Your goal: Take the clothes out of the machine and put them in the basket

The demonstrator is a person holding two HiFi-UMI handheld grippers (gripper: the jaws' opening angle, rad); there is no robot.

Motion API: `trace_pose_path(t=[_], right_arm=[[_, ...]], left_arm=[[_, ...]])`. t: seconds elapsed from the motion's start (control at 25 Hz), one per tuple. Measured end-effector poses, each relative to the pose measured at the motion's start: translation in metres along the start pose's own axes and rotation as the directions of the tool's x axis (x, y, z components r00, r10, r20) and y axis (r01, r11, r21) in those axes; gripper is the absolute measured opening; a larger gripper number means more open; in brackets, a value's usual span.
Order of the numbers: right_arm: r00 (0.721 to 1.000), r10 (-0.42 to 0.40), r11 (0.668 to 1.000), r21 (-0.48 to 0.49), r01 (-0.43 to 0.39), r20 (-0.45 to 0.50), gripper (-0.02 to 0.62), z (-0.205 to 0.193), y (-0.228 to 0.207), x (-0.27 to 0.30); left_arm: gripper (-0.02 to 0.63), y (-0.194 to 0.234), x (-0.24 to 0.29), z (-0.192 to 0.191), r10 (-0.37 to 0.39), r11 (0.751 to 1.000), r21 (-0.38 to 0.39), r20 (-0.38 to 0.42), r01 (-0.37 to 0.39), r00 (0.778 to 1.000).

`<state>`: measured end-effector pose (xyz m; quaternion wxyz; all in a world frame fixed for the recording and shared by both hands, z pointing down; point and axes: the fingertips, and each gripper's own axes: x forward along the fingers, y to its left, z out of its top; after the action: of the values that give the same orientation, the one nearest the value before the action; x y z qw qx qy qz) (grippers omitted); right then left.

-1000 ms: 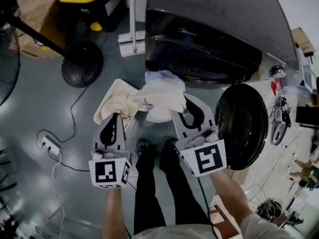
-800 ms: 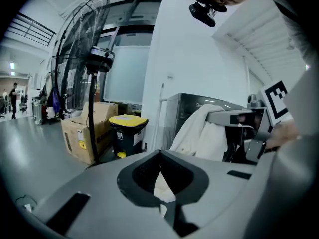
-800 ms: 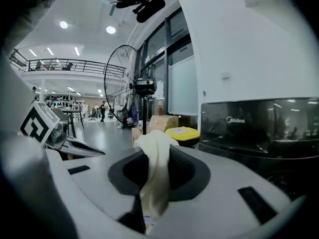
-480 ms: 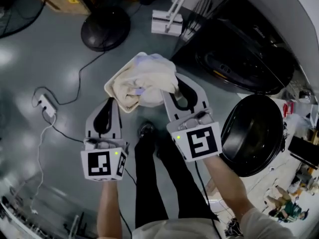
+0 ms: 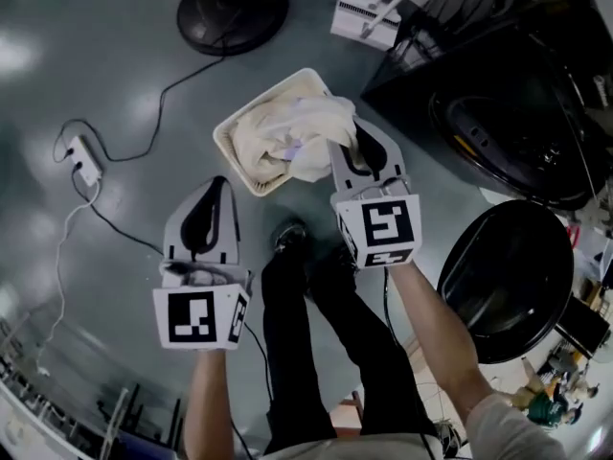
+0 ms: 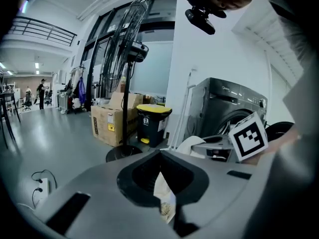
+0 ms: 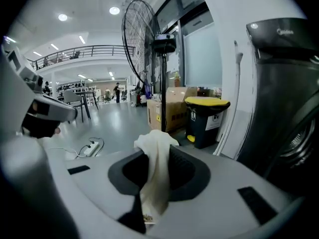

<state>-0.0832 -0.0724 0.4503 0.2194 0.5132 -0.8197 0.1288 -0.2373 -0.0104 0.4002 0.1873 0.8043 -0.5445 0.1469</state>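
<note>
A pale basket stands on the grey floor, heaped with white clothes that show a lilac piece. My right gripper reaches over its near right side, shut on a white cloth that drapes over the jaw tips. My left gripper hangs below and left of the basket, apart from it, with its jaws together and nothing hanging from them. A pale sliver shows in its gap in the left gripper view. The dark washing machine is at the upper right, its round door swung open.
A fan base and a white floor unit lie beyond the basket. A power strip with cables lies at the left. The person's legs and shoes stand just in front of the basket. A yellow-lidded bin and a cardboard box stand beyond.
Both grippers have dropped and swung left, away from the machine. The right one has brought its white cloth down onto the heap in the basket. The left one now sits farther from the basket.
</note>
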Motion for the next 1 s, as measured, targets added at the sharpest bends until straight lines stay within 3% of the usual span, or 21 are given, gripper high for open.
trace_pose_path(t=[0.36,0.68,1.0], right_arm=[[0.99,-0.022,0.999,-0.052,0.015,-0.137,0.092,-0.127,-0.015,0.09],[0.975,-0.013,0.999,-0.045,0.002,-0.224,0.095,-0.216,-0.02,0.163],[0.894,-0.023,0.994,-0.102,-0.025,-0.448,0.101,-0.326,-0.009,0.208]], left_arm=[[0.02,0.025,0.038,-0.072,0.034,0.999,-0.022,-0.04,-0.035,0.999],[0.02,0.036,0.068,-0.134,0.041,0.999,-0.018,-0.081,-0.043,0.996],[0.02,0.059,0.08,-0.162,0.062,0.998,-0.021,-0.099,-0.064,0.993]])
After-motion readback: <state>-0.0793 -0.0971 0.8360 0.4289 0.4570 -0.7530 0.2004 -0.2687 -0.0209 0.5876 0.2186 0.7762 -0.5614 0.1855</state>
